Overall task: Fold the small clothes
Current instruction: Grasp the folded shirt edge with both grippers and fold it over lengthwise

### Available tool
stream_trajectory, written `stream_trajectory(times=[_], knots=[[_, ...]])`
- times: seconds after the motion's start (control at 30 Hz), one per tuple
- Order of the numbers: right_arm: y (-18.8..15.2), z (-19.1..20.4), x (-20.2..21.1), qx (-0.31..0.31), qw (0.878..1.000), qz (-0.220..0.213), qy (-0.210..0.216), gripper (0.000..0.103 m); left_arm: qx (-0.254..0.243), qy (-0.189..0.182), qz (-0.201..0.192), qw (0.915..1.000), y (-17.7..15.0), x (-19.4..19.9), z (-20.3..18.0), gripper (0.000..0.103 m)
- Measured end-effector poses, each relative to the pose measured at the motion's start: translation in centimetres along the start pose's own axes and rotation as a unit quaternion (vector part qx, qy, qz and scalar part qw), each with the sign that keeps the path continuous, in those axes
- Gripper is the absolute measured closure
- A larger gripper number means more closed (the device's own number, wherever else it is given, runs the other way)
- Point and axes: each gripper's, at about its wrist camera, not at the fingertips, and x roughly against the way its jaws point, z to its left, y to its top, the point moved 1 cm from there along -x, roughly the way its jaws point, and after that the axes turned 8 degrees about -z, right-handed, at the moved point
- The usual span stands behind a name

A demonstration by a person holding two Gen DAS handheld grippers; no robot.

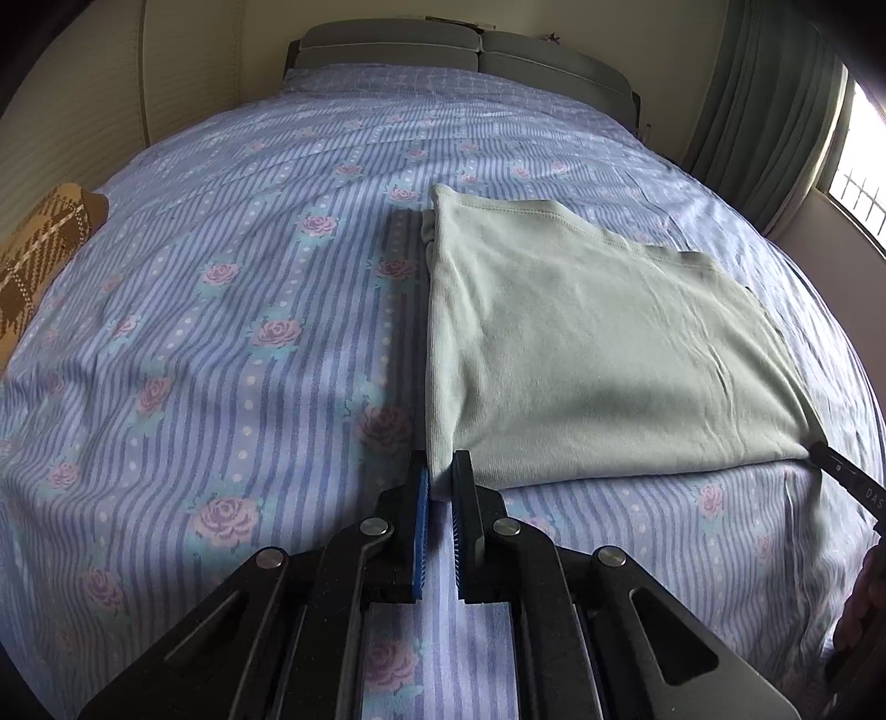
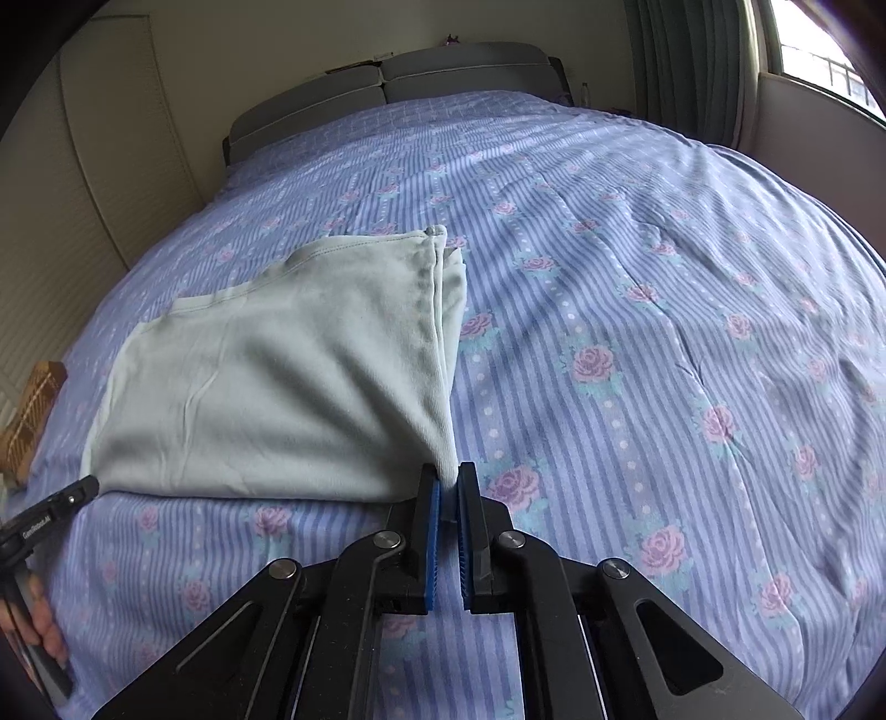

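Observation:
A pale green garment [image 1: 598, 343] lies folded on the bed, several layers thick along one side edge [image 2: 448, 310]. My left gripper [image 1: 441, 471] is shut on its near left corner. My right gripper [image 2: 449, 482] is shut on its near right corner. The near edge runs straight between the two grippers, low on the bedspread. The right gripper's finger shows at the far right of the left wrist view [image 1: 847, 471], and the left gripper's finger at the far left of the right wrist view [image 2: 61, 504].
The blue striped bedspread with pink roses [image 1: 249, 332] covers the whole bed. A brown plaid cushion [image 1: 39, 260] lies at the left edge by the wall. A grey headboard [image 1: 443, 50] is at the far end, with curtains and a window [image 1: 853, 166] to the right.

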Motion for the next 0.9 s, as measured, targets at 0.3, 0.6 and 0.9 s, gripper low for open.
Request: stream_trajectory(times=[0.3, 0.6, 0.9], knots=[[-0.1, 0.8, 1.6, 0.015, 1.000, -0.017, -0.010, 0.097, -0.015, -0.002, 0.001, 0.9999, 0.4, 1.1, -0.3, 0.094], [-0.4, 0.8, 1.8, 0.018, 1.000, -0.006, -0.007, 0.087, -0.021, -0.004, 0.014, 0.9997, -0.4, 1.0, -0.6, 0.093], [0.1, 0.4, 1.5, -0.003, 1.000, 0.007, 0.021, 0.054, -0.012, -0.006, 0.019, 0.9997, -0.4, 1.0, -0.6, 0.062]])
